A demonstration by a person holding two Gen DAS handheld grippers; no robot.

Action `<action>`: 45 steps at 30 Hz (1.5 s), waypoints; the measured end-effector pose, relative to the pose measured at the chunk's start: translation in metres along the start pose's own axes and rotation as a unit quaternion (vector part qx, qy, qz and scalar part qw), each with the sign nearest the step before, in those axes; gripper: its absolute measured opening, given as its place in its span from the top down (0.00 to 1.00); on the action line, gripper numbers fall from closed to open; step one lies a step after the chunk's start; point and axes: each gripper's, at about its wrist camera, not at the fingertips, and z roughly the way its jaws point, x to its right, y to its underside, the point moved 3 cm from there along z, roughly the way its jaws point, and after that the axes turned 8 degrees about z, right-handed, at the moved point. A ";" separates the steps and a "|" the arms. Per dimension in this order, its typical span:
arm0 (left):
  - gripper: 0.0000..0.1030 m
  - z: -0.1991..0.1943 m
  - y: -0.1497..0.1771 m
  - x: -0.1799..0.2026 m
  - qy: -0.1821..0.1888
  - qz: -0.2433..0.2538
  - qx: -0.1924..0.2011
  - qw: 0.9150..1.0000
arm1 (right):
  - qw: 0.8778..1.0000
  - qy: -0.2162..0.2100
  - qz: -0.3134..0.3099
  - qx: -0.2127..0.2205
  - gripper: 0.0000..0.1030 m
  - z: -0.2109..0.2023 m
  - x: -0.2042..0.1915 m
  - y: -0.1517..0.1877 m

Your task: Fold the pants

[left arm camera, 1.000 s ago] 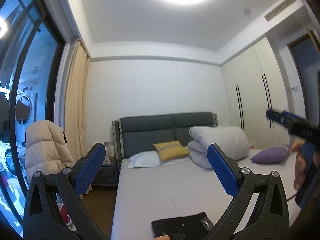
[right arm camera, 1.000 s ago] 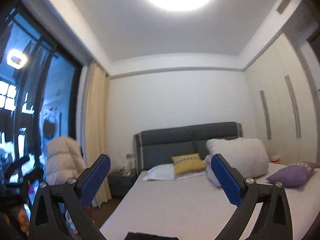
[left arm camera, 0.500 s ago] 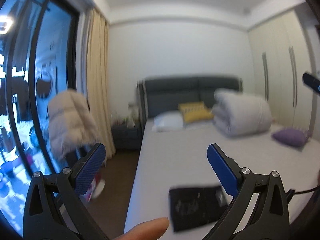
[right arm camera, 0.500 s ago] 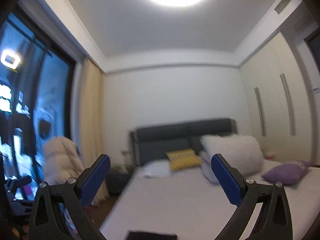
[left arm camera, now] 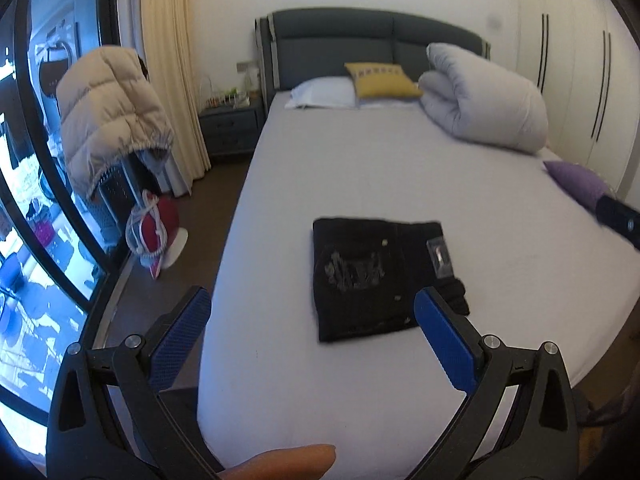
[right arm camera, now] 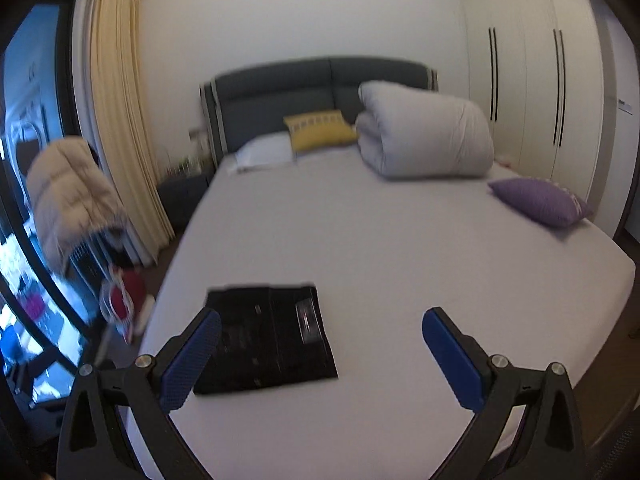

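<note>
Black pants (left arm camera: 370, 276) lie on the bed (left arm camera: 380, 168), lower centre of the left wrist frame, near the foot end — already a compact rectangle, edges roughly square, a small tag (left arm camera: 439, 254) on the right part and a dark lump of cloth poking out at the lower right corner. In the right wrist view the same pants (right arm camera: 268, 338) sit lower left of the frame, flat.

Left hand-held gripper (left arm camera: 312, 334): fingers spread wide, nothing between them, held above the bed short of the pants. Right hand-held gripper (right arm camera: 320, 354): also spread wide and empty, its left finger overlapping the pants' near left edge in the frame; contact not clear.

Judgement: the fold looks nearly done. If one more fold is wanted, pinch both layers at the near corners, lift low, lay over evenly — and tuck that stray lump first, or it will bulge.

Surface: pale sheet, smooth, soft, so cloth may drag. Upper frame: grey headboard (left arm camera: 372, 46), white pillow (left arm camera: 324, 92), yellow cushion (left arm camera: 380, 80), rolled duvet (left arm camera: 484, 100). Purple cushion (right arm camera: 540, 200) at right. Puffer jacket (left arm camera: 108, 108) and curtain (left arm camera: 172, 60) at left; wardrobe (right arm camera: 532, 80) at right.
</note>
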 end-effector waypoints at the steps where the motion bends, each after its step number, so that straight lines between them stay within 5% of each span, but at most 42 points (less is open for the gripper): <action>1: 0.00 0.009 0.003 0.000 0.002 -0.004 -0.004 1.000 | 1.000 0.002 -0.002 -0.005 0.00 0.003 0.000 0.004; 7: 0.00 0.047 0.013 -0.006 -0.001 -0.017 -0.025 1.000 | 1.000 0.012 -0.017 -0.021 0.00 0.016 -0.005 0.009; 45: 0.00 0.026 0.008 -0.017 0.013 -0.019 -0.044 0.999 | 0.997 0.010 -0.034 -0.066 0.00 0.038 -0.015 0.030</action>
